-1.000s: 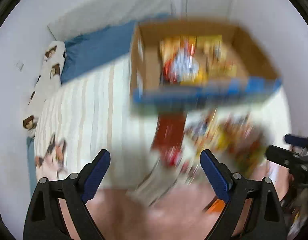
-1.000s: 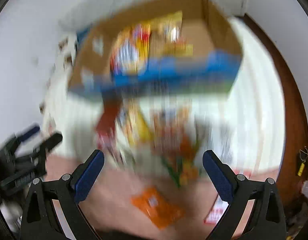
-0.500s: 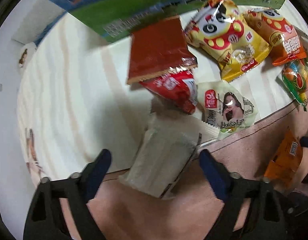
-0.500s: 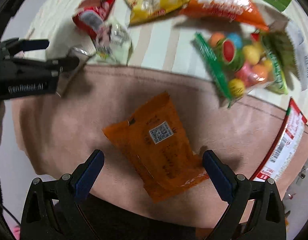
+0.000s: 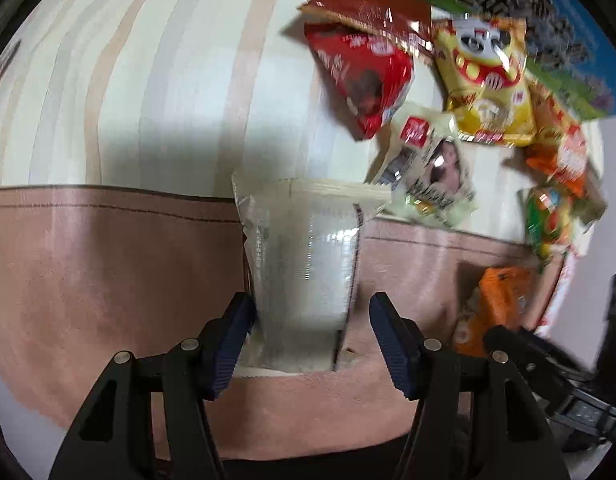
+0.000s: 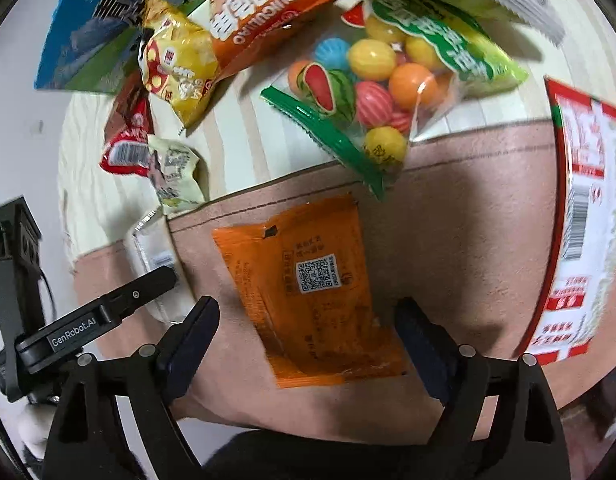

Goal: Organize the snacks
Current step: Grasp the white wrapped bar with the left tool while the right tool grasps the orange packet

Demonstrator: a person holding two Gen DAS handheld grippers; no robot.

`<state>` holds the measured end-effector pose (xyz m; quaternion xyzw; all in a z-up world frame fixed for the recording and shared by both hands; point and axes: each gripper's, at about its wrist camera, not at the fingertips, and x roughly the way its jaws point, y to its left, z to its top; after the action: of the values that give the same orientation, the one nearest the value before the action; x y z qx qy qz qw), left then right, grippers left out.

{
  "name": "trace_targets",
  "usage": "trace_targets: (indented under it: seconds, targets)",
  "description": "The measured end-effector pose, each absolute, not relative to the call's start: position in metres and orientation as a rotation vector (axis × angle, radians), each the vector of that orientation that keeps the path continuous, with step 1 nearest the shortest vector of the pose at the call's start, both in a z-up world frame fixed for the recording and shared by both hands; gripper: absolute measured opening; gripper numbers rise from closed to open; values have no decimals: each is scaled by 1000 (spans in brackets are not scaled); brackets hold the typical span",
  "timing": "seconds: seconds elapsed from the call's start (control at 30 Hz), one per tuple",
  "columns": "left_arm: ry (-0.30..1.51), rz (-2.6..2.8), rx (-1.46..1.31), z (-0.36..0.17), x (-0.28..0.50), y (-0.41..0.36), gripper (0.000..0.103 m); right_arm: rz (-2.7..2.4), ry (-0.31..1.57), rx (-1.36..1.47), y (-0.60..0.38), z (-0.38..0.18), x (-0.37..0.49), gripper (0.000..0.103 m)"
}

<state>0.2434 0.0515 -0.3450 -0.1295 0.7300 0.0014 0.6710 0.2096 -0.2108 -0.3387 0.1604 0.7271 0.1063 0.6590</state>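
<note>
Striped cream bedsheet (image 5: 156, 92) filled most of both views, with a pink-brown padded border (image 5: 108, 272) along its near edge. Blue-green carton (image 6: 108, 24) sat at the far side, behind the snack pile.

Snacks, largest first:
- Red-and-white packet (image 6: 579, 232) lay along the right edge of the right wrist view, across sheet and border.
- Gumball bag (image 6: 387, 88), green trim, lay on the sheet with its corner over the border seam.
- Orange chip bag (image 6: 268, 12) lay just beside the yellow panda bag (image 5: 483, 80), overlapping it.
- Red packet (image 5: 359, 68) lay left of the panda bag, touching the pale green packet (image 5: 431, 176).
- Clear-wrapped white pack (image 5: 304, 256) lay across the seam, mostly on the border.
- Flat orange sachet (image 6: 311, 292) lay on the border, QR code up.

Left gripper (image 5: 311, 344): jaws apart, straddling the near end of the clear-wrapped white pack. Left pad looked to be touching the wrapper, right pad was clear of it. Not clamped.

Right gripper (image 6: 308, 344): jaws spread wide either side of the flat orange sachet's near end, gaps on both sides. Nothing held.

Left view was motion-blurred on the right side, so packet print was unreadable there.
</note>
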Motion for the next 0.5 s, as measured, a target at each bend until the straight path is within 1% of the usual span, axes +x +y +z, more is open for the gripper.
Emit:
trace_targets:
  seconds: [0.07,0.1,0.17,0.23,0.4,0.5]
  targets:
    - [1637,16,-237,-355,237,46,59,234,1648,303,-203,-338,213,91]
    - [1629,22,-224,-357,236,46,57,226,1647,271,-200,-338,212,90]
    - [1600,49,-229,-355,232,44,55,178,1628,177,-195,-335,208,66]
    - [1589,70,-213,-353,220,40,54,173,1623,128,-191,-332,201,57]
    - [1619,79,-158,-359,183,24,54,187,1652,137,-206,-330,178,57]
    - [1622,98,-176,-368,171,25,55,193,1667,117,-203,-335,163,59]
